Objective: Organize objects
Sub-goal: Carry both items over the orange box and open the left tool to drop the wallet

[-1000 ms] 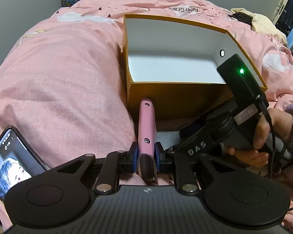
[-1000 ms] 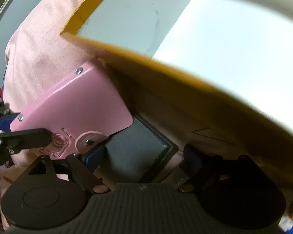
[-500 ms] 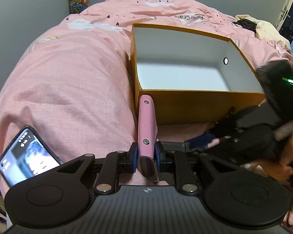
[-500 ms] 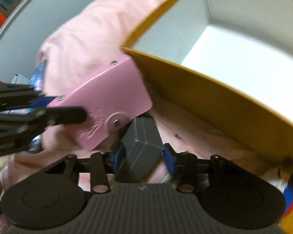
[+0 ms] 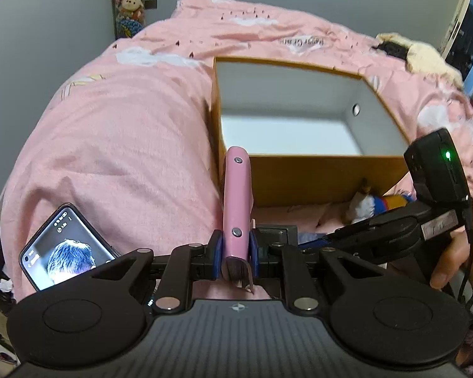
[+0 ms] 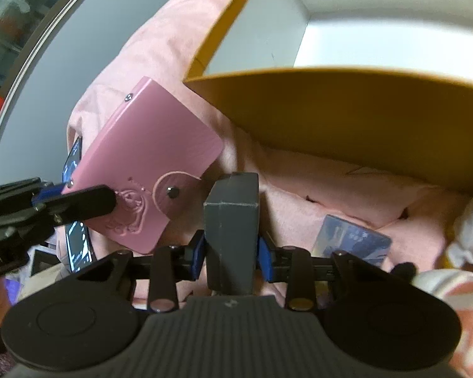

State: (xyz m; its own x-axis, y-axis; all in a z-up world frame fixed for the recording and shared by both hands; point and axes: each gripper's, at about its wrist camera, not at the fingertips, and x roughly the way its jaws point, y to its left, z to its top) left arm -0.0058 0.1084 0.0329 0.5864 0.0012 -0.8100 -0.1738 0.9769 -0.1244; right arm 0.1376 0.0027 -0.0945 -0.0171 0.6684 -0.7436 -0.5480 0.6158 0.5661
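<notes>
Left fingers (image 5: 215, 253): nearly shut, clamping pink wallet (image 5: 236, 201) on edge, just before orange box (image 5: 315, 176).
Right fingers (image 6: 264, 258): just closed, pads pressing grey box (image 6: 231, 217), lifted near orange box's front wall.
Phone (image 5: 64, 247): on pink blanket (image 5: 119, 145), left of orange box.

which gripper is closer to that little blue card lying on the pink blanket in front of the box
Right. The right gripper, shut on a grey box, sits just beside the blue card. The left gripper, clamping the pink wallet, is farther off on the other side.
</notes>
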